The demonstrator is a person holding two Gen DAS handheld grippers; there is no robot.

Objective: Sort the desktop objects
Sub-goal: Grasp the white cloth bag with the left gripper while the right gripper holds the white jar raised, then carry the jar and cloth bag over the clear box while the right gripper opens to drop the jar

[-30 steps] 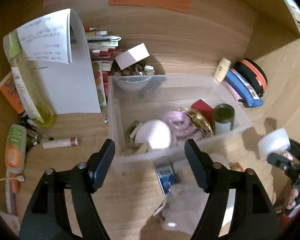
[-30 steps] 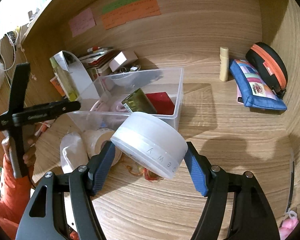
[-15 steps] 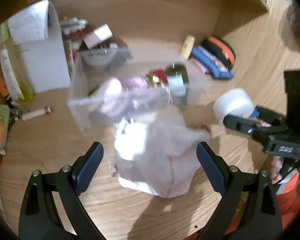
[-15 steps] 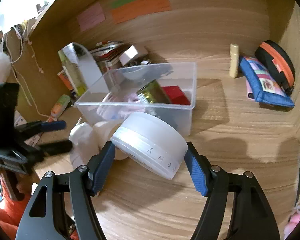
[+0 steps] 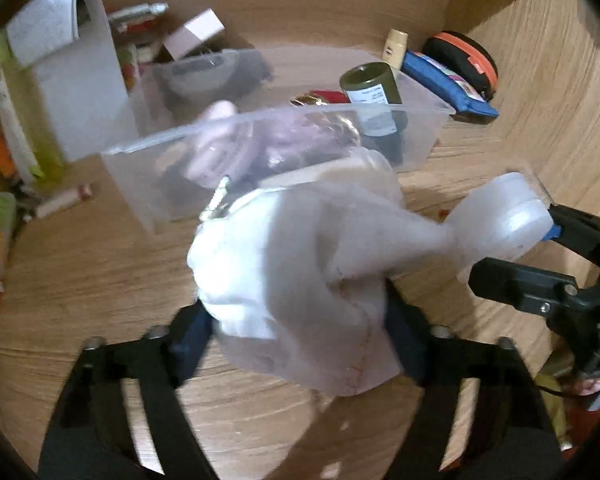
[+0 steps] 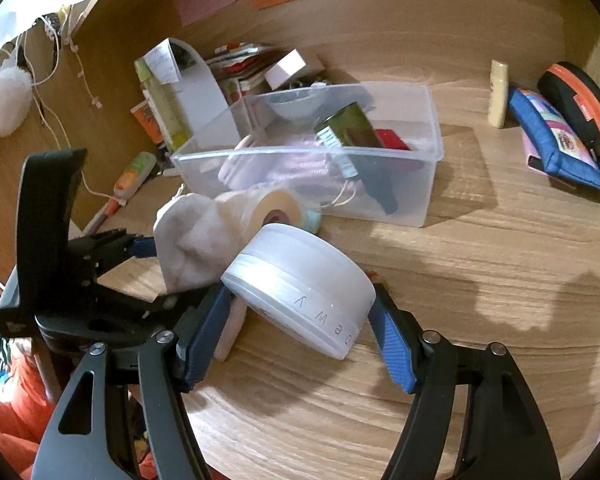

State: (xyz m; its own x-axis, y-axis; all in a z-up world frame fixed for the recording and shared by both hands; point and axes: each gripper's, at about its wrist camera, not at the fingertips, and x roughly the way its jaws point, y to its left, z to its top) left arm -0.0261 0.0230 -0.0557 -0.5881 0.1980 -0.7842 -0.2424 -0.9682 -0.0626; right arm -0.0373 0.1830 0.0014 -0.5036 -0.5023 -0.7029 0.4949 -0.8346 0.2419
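Note:
A crumpled white cloth pouch (image 5: 292,264) lies on the wooden desk in front of the clear plastic bin (image 5: 140,184). My left gripper (image 5: 296,336) has it between its jaws, which are closing, and both blue pads touch the cloth. From the right wrist the pouch (image 6: 188,240) sits beside a beige tape roll (image 6: 280,208). My right gripper (image 6: 300,300) is shut on a white round jar (image 6: 300,280), tilted and held just right of the pouch. In the left wrist view that jar (image 5: 508,216) is at the right.
The bin (image 6: 428,184) holds an olive jar (image 6: 348,128), a red item and pink things. A beige tube (image 6: 498,98), a blue pencil case (image 6: 560,148) and a black-orange case (image 6: 580,104) lie at the back right. Papers, boxes and bottles crowd the back left.
My left gripper spread wide, dropped over the white pouch and closed in on it. My right gripper carried the jar slightly down and closer to the pouch.

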